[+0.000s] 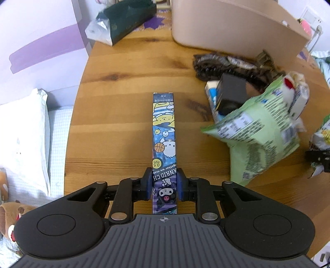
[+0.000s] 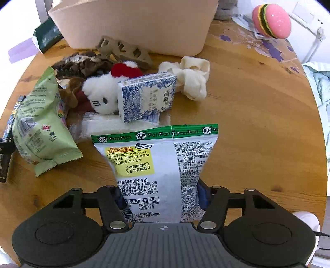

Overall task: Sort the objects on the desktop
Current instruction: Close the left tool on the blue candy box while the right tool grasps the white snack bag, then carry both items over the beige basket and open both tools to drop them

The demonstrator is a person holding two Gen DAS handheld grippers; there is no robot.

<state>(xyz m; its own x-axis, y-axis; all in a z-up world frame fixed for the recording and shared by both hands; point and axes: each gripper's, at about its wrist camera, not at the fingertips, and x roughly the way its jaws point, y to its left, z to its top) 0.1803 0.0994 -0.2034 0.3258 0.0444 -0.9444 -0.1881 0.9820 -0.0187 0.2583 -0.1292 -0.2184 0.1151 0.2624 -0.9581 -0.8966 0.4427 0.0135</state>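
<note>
A long, narrow pen box (image 1: 164,127) printed with cartoon characters points away from me over the round wooden table (image 1: 115,107). My left gripper (image 1: 164,177) is shut on its near end, blue pads pressed against both sides. In the right wrist view a white snack bag with a green top band (image 2: 156,156) stands between the fingers of my right gripper (image 2: 159,191). The bag is pinched narrow at its lower part where the pads press on it. A beige bin (image 2: 134,24) stands at the table's far side.
A pale green snack bag (image 2: 39,127) lies left of the white one. Behind lie a white plush cat (image 2: 103,96), a blue-and-white box (image 2: 146,96), a cream scrunchie (image 2: 191,76), dark hair clips (image 2: 123,51) and a burger toy (image 2: 272,20). A dark green pouch (image 1: 123,18) overhangs the far left edge.
</note>
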